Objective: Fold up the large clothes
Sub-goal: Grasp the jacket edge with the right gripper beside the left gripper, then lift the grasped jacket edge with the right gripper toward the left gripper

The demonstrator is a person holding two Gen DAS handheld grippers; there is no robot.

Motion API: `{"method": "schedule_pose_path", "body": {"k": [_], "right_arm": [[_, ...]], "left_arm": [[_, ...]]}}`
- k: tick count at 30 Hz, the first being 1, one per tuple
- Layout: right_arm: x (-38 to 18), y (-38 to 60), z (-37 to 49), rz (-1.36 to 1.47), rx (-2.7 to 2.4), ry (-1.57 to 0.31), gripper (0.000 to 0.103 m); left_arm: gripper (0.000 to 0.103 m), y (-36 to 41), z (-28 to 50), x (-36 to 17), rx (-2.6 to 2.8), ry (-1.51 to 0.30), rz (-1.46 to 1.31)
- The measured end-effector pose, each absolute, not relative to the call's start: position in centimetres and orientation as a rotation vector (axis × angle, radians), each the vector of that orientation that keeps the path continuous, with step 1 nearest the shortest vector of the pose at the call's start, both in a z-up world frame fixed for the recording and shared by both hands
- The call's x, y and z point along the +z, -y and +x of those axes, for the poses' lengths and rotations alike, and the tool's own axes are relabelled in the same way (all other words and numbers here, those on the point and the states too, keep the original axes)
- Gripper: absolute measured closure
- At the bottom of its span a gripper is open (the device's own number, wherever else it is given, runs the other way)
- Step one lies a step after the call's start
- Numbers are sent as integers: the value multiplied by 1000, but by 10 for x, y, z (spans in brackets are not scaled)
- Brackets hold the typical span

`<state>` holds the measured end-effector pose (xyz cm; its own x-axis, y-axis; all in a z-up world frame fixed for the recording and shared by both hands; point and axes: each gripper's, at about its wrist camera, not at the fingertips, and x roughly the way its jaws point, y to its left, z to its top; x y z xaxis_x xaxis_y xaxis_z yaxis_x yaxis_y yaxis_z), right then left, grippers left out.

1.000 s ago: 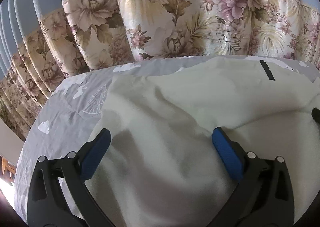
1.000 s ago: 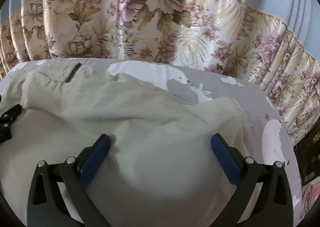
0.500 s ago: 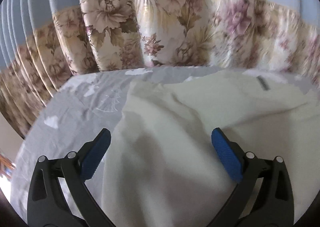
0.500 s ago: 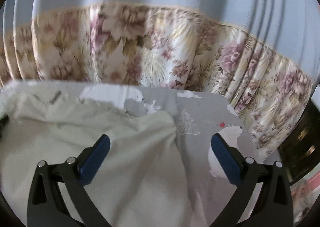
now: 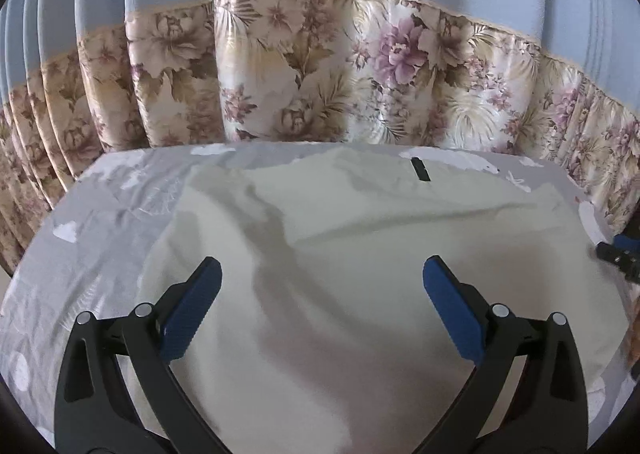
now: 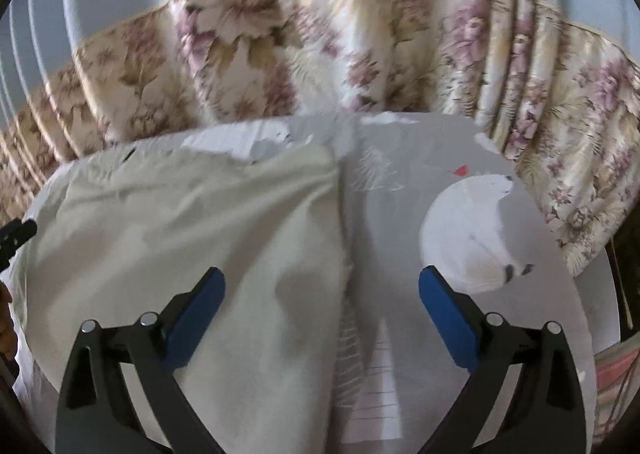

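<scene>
Curtain motion-blurred; other claw cut off at frame edge.

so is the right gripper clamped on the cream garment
No, the right gripper is open, its jaws spread above the cream garment's edge.

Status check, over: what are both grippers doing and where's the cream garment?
Left gripper open, empty, over the cream garment. Right gripper open, empty, astride its right edge. Garment spread on grey bedsheet, creased. Nothing in the way.

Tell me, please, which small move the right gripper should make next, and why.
Probably lower the right gripper and shut it on the right edge of the cream garment. Both grippers are open and hold nothing; that edge lies between its fingers on the grey bedsheet, and the left gripper hovers over the middle of the cloth.
</scene>
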<state>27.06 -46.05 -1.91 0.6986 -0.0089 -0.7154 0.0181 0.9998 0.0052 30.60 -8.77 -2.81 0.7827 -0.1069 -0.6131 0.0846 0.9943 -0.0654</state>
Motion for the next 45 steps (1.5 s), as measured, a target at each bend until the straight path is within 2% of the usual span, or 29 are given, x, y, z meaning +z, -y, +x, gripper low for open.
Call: {"method": "schedule_pose_path", "body": {"k": [3,6,9,18,20,22,24,26,29,32,34,36,38,39,40,42,45], "right_arm": [[-30,455,280,-30,-21,-828,21],[-46,448,290,-71,-32,-863,22],[-51,441,297,-39,4,-891,30],[-54,439,302,28,65,-903,29],[-54,435,301,-2,54,-903,37],[-50,431,299,-24,57,-897,60],[-48,430,296,-34,64,-890,72],[-43,438,293,20,76,-877,95],[-32,437,288,17,92,-846,95],[-32,433,292,19,110,-893,94],[-37,437,298,23,80,-922,81],[-47,440,302,42,64,-953,71],[-50,442,301,61,61,-934,68],[-50,441,300,63,64,-931,71],[-50,440,300,66,69,-931,83],[-47,433,298,36,81,-927,92],[-38,429,298,12,89,-931,96]], "left_arm": [[3,87,306,-31,-113,-669,-47],[3,88,306,-33,-126,-662,-58],[3,89,307,-40,-139,-674,-73],[3,91,304,-47,-160,-685,-65],[3,90,304,-48,-160,-689,-68],[3,91,304,-47,-161,-686,-66],[3,92,303,-47,-163,-683,-62],[3,94,303,-46,-173,-681,-58],[3,97,300,-42,-176,-668,-54],[3,99,301,-42,-181,-672,-55],[3,100,301,-45,-183,-684,-57],[3,100,301,-48,-180,-692,-55],[3,101,302,-49,-180,-694,-44],[3,101,302,-49,-179,-693,-45],[3,100,303,-48,-177,-692,-52],[3,102,304,-47,-181,-695,-57],[3,109,305,-34,-197,-680,-52]]}}
